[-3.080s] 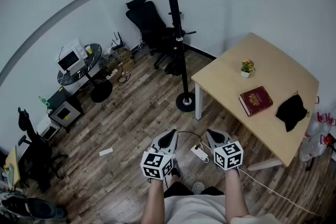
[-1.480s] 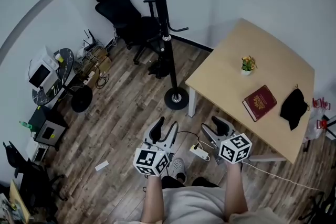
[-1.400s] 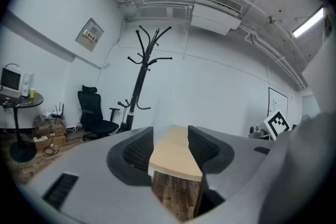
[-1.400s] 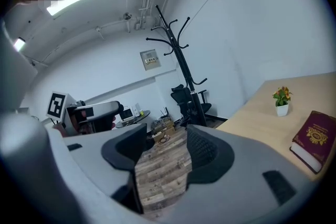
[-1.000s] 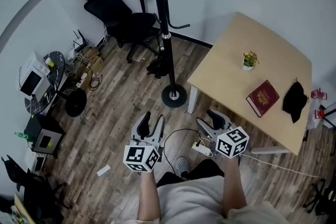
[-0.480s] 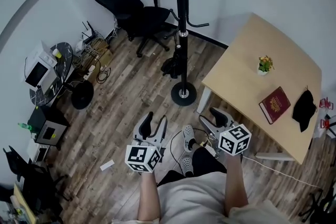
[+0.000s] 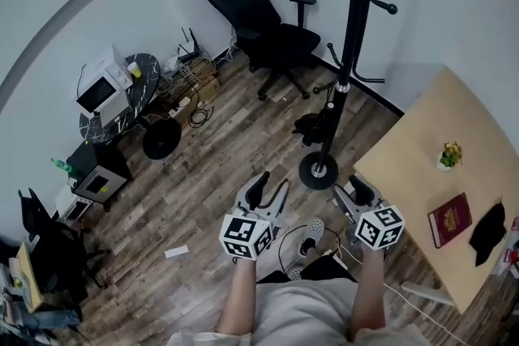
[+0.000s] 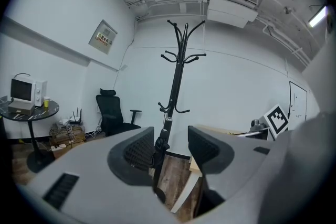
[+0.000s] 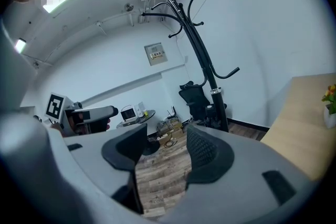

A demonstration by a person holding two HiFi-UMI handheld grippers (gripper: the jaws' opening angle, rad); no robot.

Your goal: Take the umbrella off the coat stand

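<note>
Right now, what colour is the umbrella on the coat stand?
Black. The umbrella shows best in the head view.

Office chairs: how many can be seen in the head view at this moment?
2. One office chair stands by the far wall, left of the coat stand; the other chair, dark and partly hidden, sits near the picture's lower left corner. More may lie outside the frame.

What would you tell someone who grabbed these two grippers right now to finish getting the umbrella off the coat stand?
Left gripper: jaws apart, empty.
Right gripper: jaws apart, empty.
The umbrella, dark and folded, hangs low on the coat stand, ahead of both grippers and untouched.
Done: nothing yet.
Left: close in, grip the umbrella, lift it off the stand.
</note>
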